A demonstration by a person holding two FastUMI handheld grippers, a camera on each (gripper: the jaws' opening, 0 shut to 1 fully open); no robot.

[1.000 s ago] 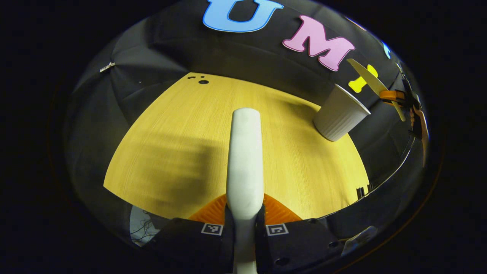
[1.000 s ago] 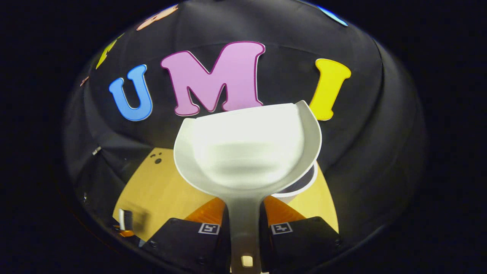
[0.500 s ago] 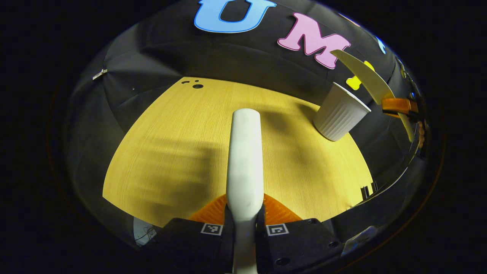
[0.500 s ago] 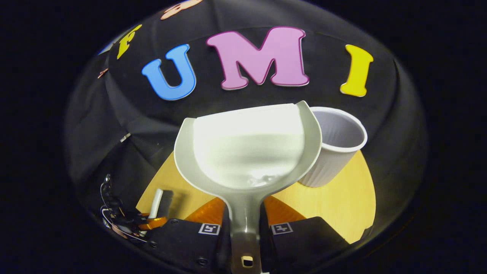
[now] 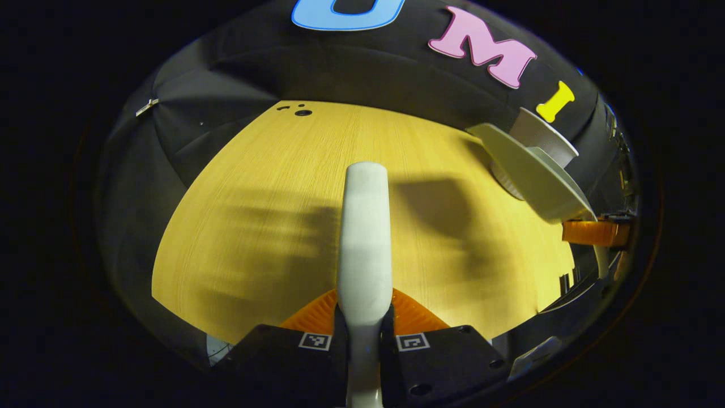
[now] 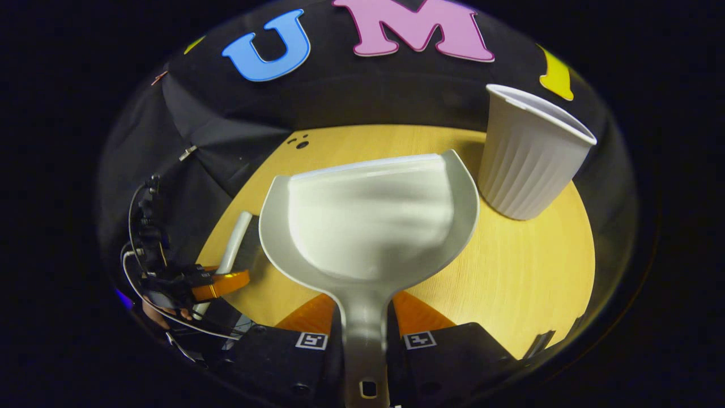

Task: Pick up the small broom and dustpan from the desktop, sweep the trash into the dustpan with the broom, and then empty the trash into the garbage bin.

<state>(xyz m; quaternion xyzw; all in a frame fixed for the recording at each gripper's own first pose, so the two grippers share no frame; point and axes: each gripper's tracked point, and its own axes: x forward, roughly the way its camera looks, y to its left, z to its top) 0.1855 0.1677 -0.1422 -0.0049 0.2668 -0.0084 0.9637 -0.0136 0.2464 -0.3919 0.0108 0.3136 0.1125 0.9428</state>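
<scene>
Left tool [image 5: 363,317] clamped on white broom [image 5: 364,238] handle, long axis pointing straight ahead over yellow wood-grain desk [image 5: 272,187]. Right tool [image 6: 365,340] gripped grey dustpan [image 6: 368,226] handle; smooth plastic scoop, mouth facing far, held above desk. White ribbed garbage bin [image 6: 527,158], cup-shaped, upright, just right of dustpan.

The counter [image 5: 272,187] looks like matt, fine-grained wood; the dustpan [image 6: 368,226] is smooth, slightly glossy plastic; the bin [image 6: 527,164] has ribbed white walls.
</scene>
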